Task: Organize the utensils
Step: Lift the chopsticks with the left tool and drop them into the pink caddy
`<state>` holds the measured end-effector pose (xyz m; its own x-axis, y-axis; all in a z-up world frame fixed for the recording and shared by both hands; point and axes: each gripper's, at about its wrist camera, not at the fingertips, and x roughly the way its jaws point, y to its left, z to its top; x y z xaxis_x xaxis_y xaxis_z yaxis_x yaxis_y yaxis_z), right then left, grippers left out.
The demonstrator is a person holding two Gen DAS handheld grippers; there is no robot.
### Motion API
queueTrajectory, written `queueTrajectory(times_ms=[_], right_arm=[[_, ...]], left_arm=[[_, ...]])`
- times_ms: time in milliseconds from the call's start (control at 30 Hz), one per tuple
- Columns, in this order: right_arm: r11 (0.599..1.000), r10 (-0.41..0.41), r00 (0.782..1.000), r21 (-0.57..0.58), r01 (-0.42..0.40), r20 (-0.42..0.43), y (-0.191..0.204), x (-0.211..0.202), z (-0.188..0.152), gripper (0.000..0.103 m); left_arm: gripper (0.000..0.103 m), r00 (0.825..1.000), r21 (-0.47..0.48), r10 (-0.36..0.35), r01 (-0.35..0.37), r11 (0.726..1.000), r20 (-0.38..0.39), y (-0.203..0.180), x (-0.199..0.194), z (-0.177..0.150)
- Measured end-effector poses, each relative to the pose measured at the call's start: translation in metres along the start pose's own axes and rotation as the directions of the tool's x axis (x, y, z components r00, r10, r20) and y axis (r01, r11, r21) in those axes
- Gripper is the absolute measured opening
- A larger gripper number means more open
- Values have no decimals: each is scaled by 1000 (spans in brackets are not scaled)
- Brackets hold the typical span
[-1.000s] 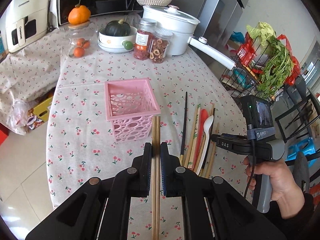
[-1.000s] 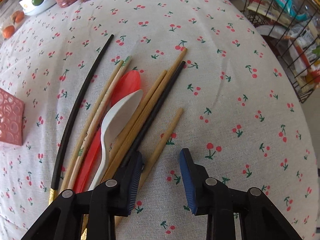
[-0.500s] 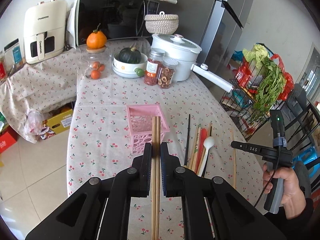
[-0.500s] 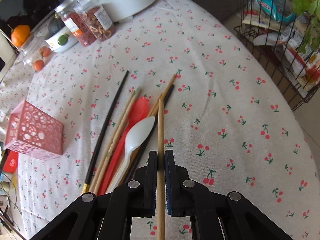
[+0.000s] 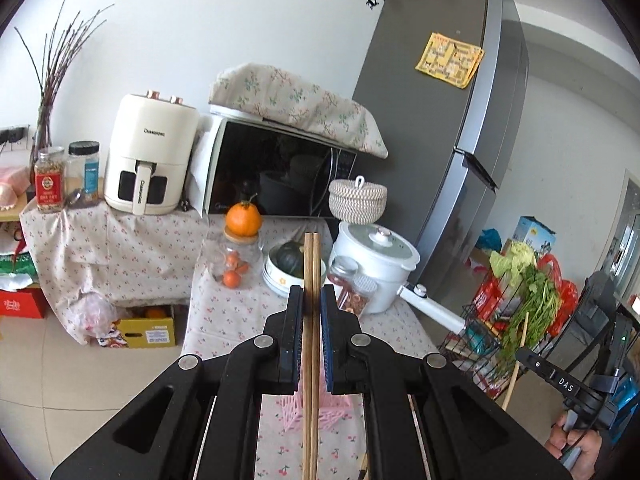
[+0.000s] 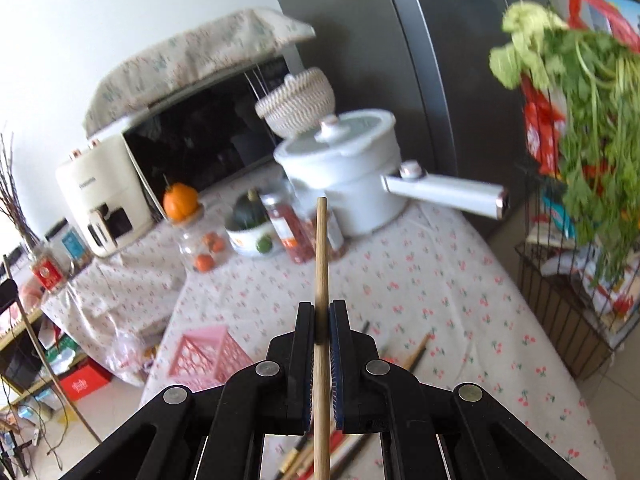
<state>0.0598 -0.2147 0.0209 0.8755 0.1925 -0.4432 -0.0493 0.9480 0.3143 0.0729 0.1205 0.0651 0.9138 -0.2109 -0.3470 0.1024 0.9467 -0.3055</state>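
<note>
Both grippers have risen above the pink perforated plastic basket (image 6: 208,354): left gripper (image 5: 311,300) clamped on a pair of wooden chopsticks (image 5: 311,264), right gripper (image 6: 321,316) newly closed on a single wooden chopstick (image 6: 321,248), likely headed for that basket.

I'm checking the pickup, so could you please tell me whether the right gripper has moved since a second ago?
Yes. The right gripper rose from the tablecloth, now shut on a chopstick.
</note>
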Motion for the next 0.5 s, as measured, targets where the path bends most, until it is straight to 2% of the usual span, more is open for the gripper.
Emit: queueTrajectory(times_ms=[100,300,400,500], right_arm=[[999,36,995,-9,-36,91,17,-1,16,6],[993,119,975,-29,-116,190,59,20,44,6],[987,158,957,-46,-152,244,79,35,53,6],[984,180,944,-47,-174,276,93,53,52,6]], left_arm=[[8,999,-9,3,-3,1000,45,-4,6,9],[8,993,32,7,-11,999,119,-20,27,23],[8,984,38,-9,2,999,179,-24,40,20],[9,980,36,-13,6,999,200,-24,59,7]])
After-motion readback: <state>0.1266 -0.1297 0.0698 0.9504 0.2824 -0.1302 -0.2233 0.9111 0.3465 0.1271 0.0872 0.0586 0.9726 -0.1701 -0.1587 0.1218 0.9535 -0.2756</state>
